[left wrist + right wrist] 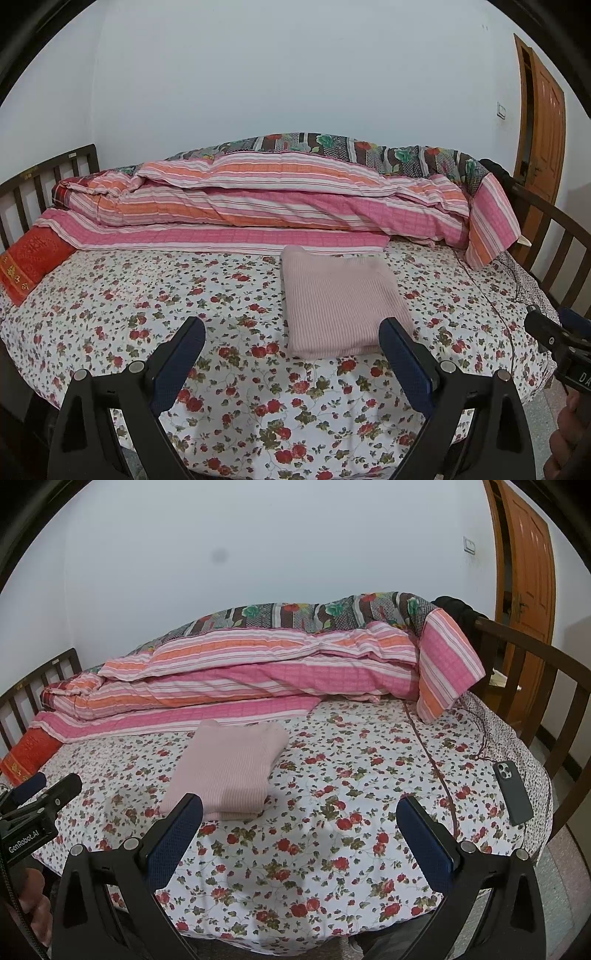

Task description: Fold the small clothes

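A pale pink knit garment (340, 299) lies folded into a neat rectangle on the floral bedsheet (147, 295). In the right wrist view the same folded garment (229, 768) rests left of centre on the sheet (351, 775). My left gripper (293, 332) hovers over the near part of the bed, open and holding nothing, its right fingertip just in front of the garment's near corner. My right gripper (301, 810) is open too, nothing between its fingers, with the garment beyond its left finger. Each gripper shows at the edge of the other's view.
A rolled pink and orange striped quilt (277, 199) runs along the far side of the bed. A red cushion (29, 266) lies at the left. A dark phone (513, 790) with a cable rests near the bed's right edge. Dark wooden rails (535, 672) frame the bed ends; a wooden door (524, 572) stands behind.
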The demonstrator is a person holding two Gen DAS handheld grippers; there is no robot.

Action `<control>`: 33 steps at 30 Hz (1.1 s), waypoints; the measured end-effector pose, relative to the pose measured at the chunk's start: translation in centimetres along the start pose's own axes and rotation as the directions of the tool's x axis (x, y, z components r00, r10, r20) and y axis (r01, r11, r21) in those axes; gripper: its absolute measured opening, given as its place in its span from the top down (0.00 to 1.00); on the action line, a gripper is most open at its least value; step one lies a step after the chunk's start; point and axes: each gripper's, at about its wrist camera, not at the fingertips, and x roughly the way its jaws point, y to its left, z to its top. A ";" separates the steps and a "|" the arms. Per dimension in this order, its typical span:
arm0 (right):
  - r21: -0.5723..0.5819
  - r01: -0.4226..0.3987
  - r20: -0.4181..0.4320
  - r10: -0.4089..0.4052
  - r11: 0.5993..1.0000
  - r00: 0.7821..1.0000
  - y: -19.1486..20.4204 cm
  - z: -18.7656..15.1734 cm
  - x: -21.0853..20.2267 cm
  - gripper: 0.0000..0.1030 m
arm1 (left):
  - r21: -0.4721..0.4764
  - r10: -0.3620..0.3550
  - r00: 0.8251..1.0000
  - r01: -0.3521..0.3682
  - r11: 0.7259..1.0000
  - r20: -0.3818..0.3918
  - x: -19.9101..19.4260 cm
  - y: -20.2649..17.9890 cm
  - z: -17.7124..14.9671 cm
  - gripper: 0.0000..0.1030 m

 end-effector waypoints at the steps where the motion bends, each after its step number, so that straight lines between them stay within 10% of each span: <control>1: 0.000 0.001 0.000 -0.001 1.000 1.000 0.0 0.0 0.0 0.00 | 0.000 0.000 1.000 0.000 1.000 0.000 0.0 0.0 0.0 0.07; 33: 0.007 0.001 -0.001 -0.001 1.000 1.000 0.1 -0.2 -0.3 0.00 | 0.001 0.000 1.000 0.000 1.000 -0.002 0.0 -0.1 -0.1 0.07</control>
